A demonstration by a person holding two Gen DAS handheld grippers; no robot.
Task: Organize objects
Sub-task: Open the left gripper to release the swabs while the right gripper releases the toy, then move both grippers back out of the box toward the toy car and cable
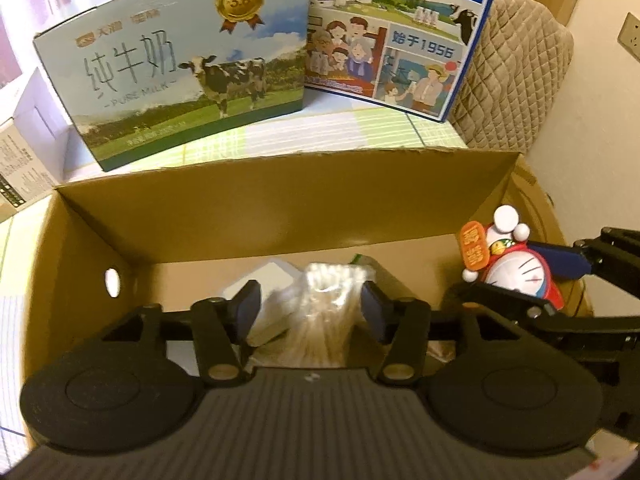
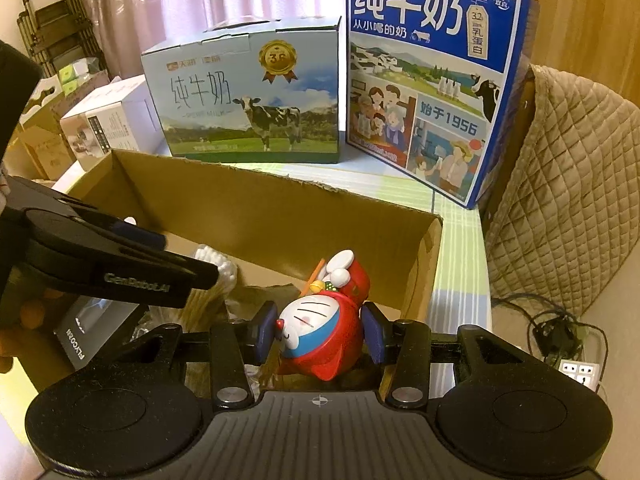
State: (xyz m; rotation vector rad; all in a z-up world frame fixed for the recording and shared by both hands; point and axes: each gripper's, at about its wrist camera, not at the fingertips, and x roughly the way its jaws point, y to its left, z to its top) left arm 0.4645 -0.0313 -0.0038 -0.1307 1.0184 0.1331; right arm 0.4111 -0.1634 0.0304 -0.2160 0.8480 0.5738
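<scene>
Both grippers over the cardboard box (image 1: pixel 280 216)

Inside the box, the left gripper (image 1: pixel 310 312) stands part-open, its pads clear on either side of a clear bag of cotton swabs (image 1: pixel 328 312) lying on the box floor. Near the box's right wall, the right gripper (image 2: pixel 318 332) clamps the red-and-blue cat figurine (image 2: pixel 316 328), tilted sideways.

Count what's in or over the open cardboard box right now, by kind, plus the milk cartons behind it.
Milk cartons: 2, the green pasture one and the blue one
Cat figurines: 1, in the right hand-held gripper
Cotton swab packs: 1
White boxes: 1
Total: 5
</scene>
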